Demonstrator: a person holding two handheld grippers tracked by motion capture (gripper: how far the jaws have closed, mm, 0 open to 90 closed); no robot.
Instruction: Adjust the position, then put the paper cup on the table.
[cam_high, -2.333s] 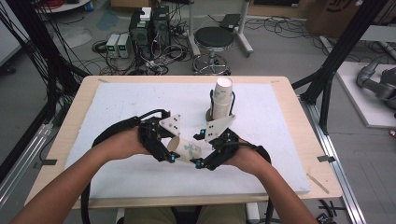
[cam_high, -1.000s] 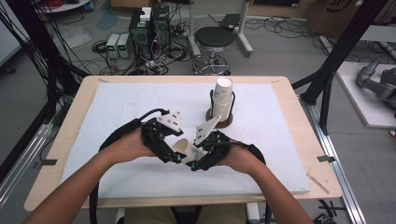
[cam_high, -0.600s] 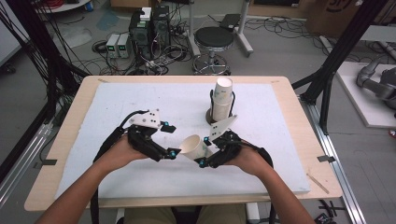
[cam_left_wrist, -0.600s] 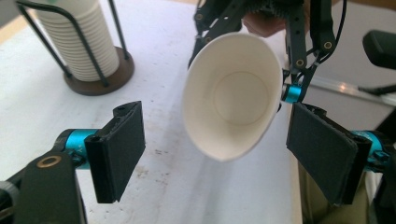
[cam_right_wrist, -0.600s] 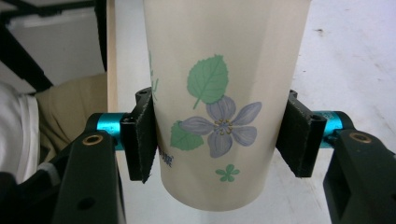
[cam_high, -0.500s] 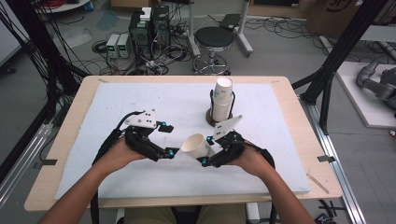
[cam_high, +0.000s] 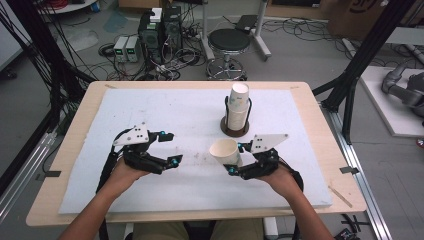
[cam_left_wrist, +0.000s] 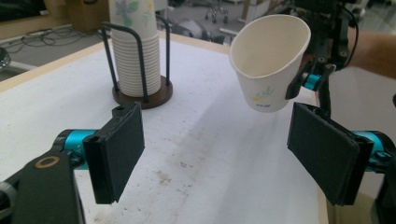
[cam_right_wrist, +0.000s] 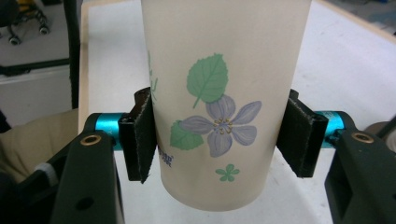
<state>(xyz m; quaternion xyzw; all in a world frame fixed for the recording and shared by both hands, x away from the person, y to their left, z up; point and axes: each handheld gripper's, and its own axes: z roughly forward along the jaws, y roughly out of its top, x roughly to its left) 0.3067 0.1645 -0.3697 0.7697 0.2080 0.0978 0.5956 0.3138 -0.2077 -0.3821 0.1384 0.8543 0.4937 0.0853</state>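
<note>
Right gripper grips the paper cup near the table's front edge; left gripper just widened, empty. Next: set cup down upright.

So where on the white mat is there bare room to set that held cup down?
The white mat is bare between the left gripper and the cup holder, and along its far left. Also free: the near strip in front of both hands. It is tighter by the right gripper, whose paper cup sits close to the holder.

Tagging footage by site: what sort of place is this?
Likely a robotics lab: black frame posts flank the table, computer boxes and tangled cables cover the floor, and a stool stands behind.
</note>
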